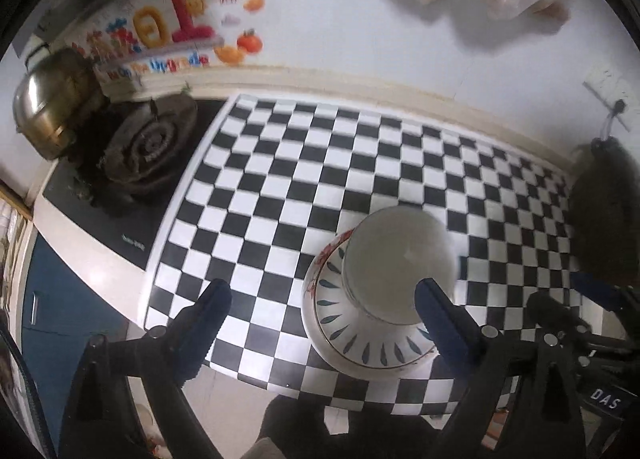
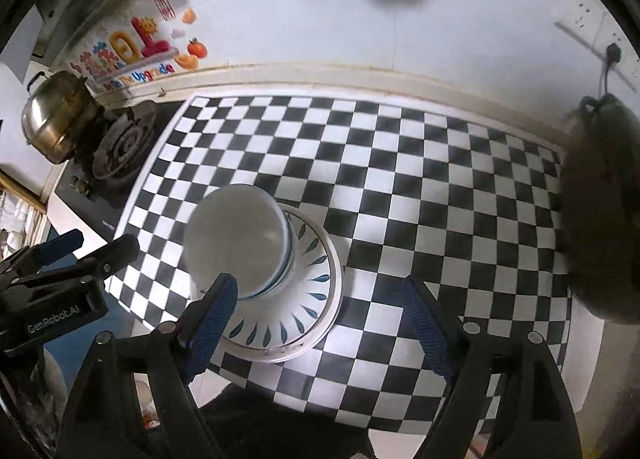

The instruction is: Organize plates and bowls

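A stack of white bowls (image 1: 396, 259) stands on a stack of plates (image 1: 352, 339) with blue leaf marks, near the front edge of a checkered mat (image 1: 320, 163). My left gripper (image 1: 322, 287) hangs above it, open and holding nothing; its right finger sits in front of the bowls in the picture. In the right wrist view the bowls (image 2: 236, 235) and plates (image 2: 308, 299) lie by the left finger of my right gripper (image 2: 318, 281), which is also open and empty above the mat. Each gripper shows at the side of the other's view.
A steel pot (image 1: 48, 107) and a gas burner (image 1: 148, 147) stand at the left on the black stove. A dark round object (image 2: 600, 219) stands at the mat's right edge. The wall rises behind the mat. The counter's front edge runs just below the plates.
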{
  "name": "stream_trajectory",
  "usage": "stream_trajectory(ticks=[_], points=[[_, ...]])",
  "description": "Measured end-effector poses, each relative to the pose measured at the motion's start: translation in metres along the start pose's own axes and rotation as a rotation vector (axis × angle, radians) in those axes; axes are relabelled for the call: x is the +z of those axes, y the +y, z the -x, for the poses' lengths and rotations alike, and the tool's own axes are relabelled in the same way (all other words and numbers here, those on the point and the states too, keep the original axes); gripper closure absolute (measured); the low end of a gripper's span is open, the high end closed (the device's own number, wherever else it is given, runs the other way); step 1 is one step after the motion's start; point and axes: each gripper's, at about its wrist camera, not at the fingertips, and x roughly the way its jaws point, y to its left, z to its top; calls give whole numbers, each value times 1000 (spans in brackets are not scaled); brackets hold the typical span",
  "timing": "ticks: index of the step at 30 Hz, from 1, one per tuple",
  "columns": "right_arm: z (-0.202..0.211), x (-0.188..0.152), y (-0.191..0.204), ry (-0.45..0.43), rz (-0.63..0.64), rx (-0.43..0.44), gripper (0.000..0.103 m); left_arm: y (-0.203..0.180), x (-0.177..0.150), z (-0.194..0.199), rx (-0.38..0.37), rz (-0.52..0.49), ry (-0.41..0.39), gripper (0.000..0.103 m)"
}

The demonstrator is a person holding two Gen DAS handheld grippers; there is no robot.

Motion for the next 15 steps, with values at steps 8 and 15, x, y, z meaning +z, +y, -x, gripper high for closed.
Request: stream_trajectory(ticks=[8,15], points=[[86,-38,37,-158,-41,-61,17,18,-18,76,-43,-64,-161,9],[157,-87,88,-282,-115,-137,16,55,-53,137,-85,-156,-227,9]])
